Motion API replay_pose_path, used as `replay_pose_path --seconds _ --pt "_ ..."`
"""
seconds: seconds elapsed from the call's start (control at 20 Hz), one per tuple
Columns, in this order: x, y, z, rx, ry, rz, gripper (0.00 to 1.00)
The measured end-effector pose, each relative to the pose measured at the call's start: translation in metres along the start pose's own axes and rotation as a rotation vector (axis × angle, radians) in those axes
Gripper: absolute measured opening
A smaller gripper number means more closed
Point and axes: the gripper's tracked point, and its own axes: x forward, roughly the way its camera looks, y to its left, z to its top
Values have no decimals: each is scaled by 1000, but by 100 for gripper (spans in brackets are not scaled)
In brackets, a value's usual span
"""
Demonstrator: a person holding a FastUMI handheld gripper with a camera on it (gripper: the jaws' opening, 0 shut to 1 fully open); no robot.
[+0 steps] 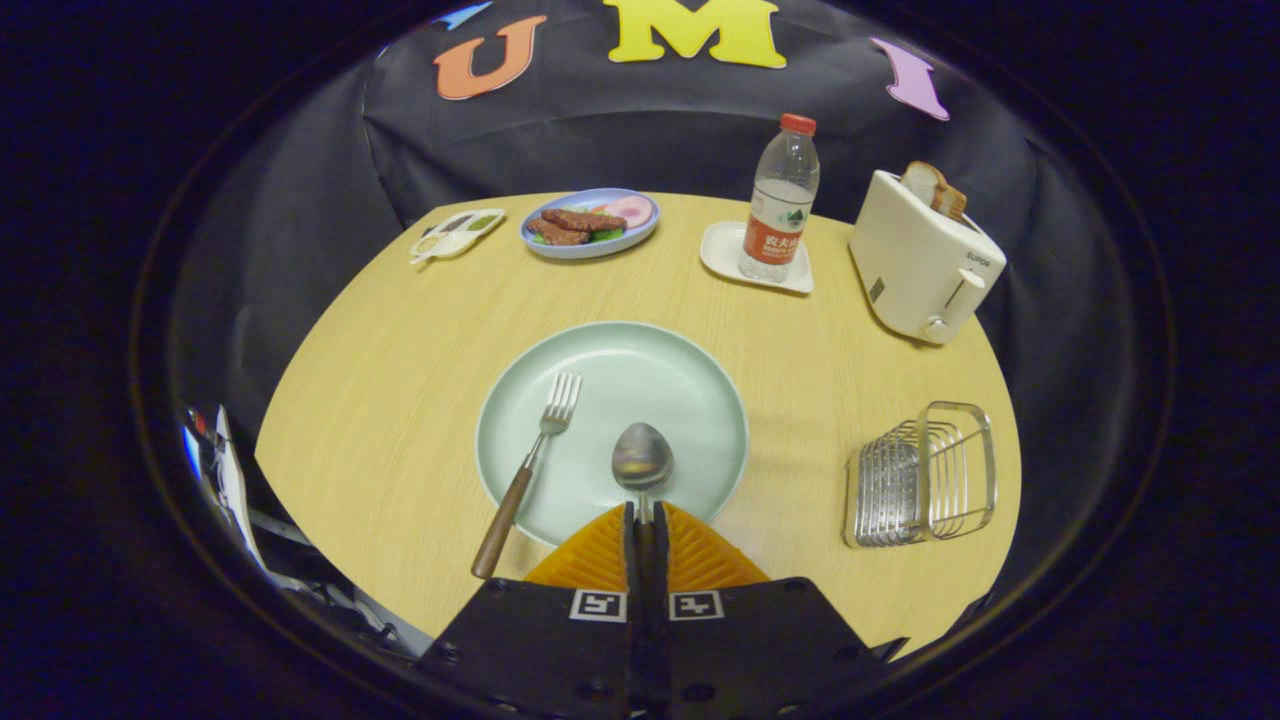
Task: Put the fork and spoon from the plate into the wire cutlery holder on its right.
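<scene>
- The table (400, 400) carries the pale green plate (690, 370) at its middle, the landmark here.
- The wire cutlery holder (925, 475) stands right of the plate, well apart from it.
- The fork (528, 470) lies on the plate's left side, its handle overhanging the rim.
- The spoon (642, 462) lies on the plate's near part, its bowl just ahead of the fingers.
- The gripper (645, 520) is clenched on the spoon's handle; a level lift clear of the rim should likely come before any swing right.

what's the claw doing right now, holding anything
Claw: closed on the spoon handle, both fingers pressing it; the bowl lies over the plate just ahead.
</scene>
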Motion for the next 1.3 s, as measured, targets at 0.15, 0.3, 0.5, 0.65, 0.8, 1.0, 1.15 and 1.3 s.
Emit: replay_pose_path --seconds 0.15,0.3,0.5,0.65,0.8,1.0,1.15,1.3 --pt "-20 -11 7 24 -28 8 1" --pt "-48 -28 14 52 -60 10 1" --pt "-80 -67 18 91 -86 -14 1" --pt "-97 -106 20 113 -105 -48 1" --pt "-107 -141 18 148 -108 -77 1" --pt "-103 -168 11 177 -48 -91 0" --pt "-93 -172 4 182 64 -70 1" --pt "-82 -178 -2 228 161 -86 1"
